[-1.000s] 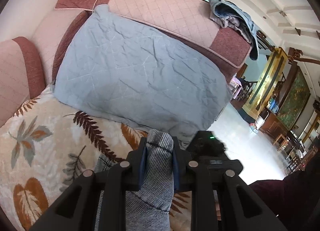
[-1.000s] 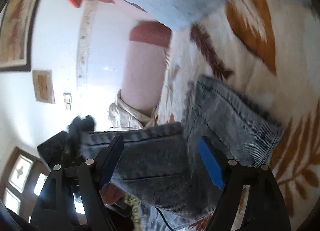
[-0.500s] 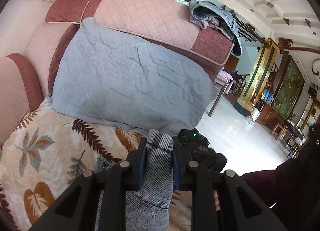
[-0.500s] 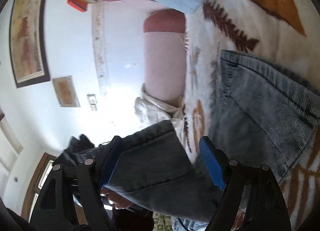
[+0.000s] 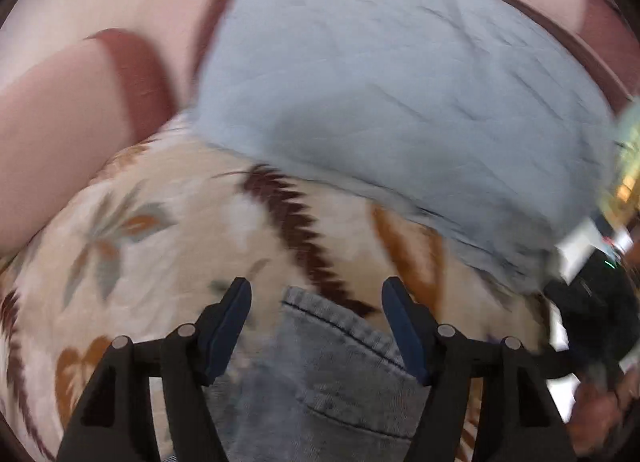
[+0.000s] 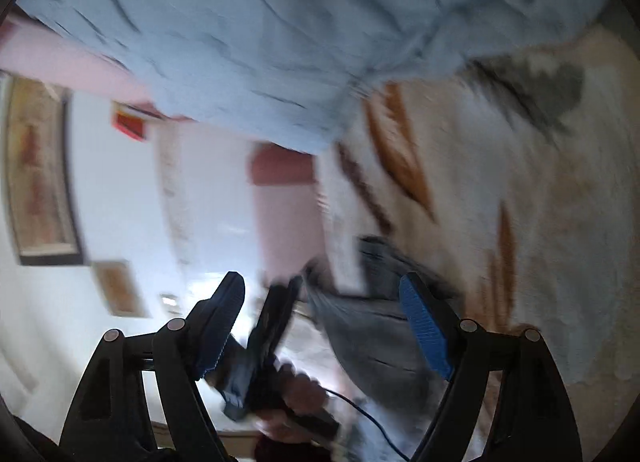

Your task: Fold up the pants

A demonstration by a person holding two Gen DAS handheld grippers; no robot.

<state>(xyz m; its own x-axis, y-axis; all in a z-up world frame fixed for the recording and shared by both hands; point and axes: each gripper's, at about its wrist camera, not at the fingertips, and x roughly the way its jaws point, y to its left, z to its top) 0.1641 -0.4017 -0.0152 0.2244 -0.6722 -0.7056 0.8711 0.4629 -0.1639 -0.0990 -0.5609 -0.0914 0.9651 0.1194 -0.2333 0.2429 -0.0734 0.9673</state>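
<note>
Filling most of both wrist views: sofa (image 5: 60,110) in pink with dark red bands, seat draped with leaf-print cover (image 5: 152,222) in cream, brown and orange. Leaning against the backrest, at 12 o'clock in the left wrist view: pale blue quilted cushion (image 5: 400,82), lower edge resting on the cover; same cushion across 11 to 1 o'clock in the right wrist view. Lying flat on the cover at 6 o'clock in the left wrist view: grey-blue denim pants (image 5: 332,374), stitched hem edge toward 12 o'clock; in the right wrist view, a blurred part of the denim at 5 o'clock, partly on the cover. At 9 o'clock in the right wrist view: white wall with framed picture (image 6: 40,174). Left gripper (image 5: 316,318): jaws spread, just opened from a pinch on the denim, fabric now between the blue pads but touched by neither. Right gripper (image 6: 322,310): jaws spread wide, denim between them, right pad close against the fabric, contact impossible to tell through blur. Seen through the right jaws at 6 o'clock: left gripper edge-on, held by a hand (image 6: 296,390), thin dark cable (image 6: 360,410) trailing below. Both views motion-blurred.
</note>
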